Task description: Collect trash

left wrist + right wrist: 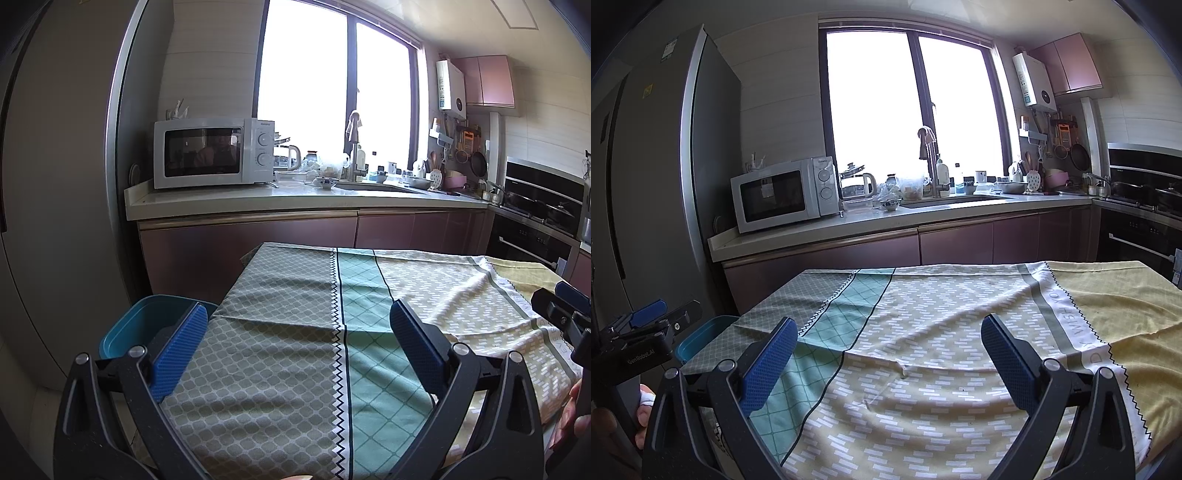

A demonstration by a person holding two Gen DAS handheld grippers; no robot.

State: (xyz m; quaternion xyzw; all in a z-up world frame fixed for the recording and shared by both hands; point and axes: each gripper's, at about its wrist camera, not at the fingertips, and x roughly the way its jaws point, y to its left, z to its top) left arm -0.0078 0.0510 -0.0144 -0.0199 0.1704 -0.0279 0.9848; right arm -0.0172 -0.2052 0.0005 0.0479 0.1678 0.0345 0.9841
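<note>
A blue bin [147,325] stands on the floor at the left edge of the table; it also shows in the right wrist view [701,338]. The table is covered by a patterned green and yellow cloth [295,332], also in the right wrist view [942,350]. No loose trash shows on the cloth. My left gripper [298,317] is open and empty above the cloth's left part, close to the bin. My right gripper [889,332] is open and empty above the cloth's middle. Each gripper shows at the edge of the other's view.
A kitchen counter [295,201] with a microwave [214,151], kettle, bowls and sink runs behind the table under a bright window. A fridge [657,177] stands at the left. A stove and oven [1137,221] are at the right.
</note>
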